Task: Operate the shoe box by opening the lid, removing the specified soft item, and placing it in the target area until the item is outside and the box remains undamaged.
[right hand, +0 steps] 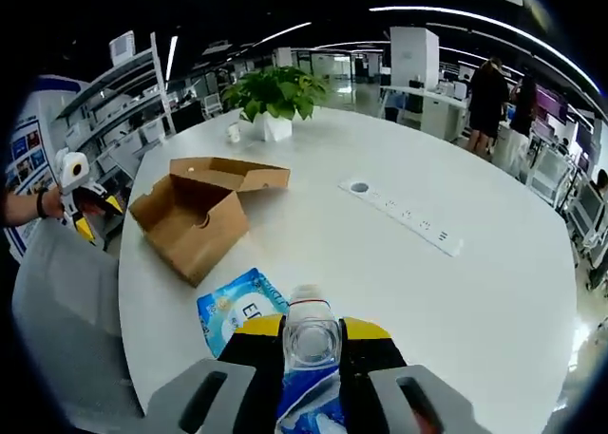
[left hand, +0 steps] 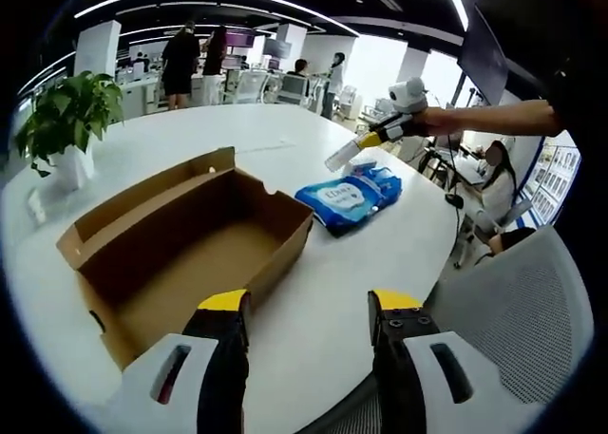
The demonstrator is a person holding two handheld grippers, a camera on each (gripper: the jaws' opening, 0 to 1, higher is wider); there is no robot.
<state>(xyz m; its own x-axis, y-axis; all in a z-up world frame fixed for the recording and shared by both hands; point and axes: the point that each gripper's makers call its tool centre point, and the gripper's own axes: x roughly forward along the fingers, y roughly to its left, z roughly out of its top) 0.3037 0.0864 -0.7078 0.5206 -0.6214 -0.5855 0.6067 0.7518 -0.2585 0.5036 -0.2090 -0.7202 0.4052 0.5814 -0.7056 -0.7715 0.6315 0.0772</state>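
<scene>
Right gripper (right hand: 312,334) fingers clamp a bottle (right hand: 311,344), its base hidden.

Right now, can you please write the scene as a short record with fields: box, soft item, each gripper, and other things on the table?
box: cardboard shoe box, lid open, inside looks empty
soft item: blue wipes pack, lying on the white table beside the box, outside it
left gripper: left gripper open, holding nothing, near the box
right gripper: right gripper shut on a clear plastic bottle, above the wipes pack
other: potted plant; power strip set in the table
</scene>
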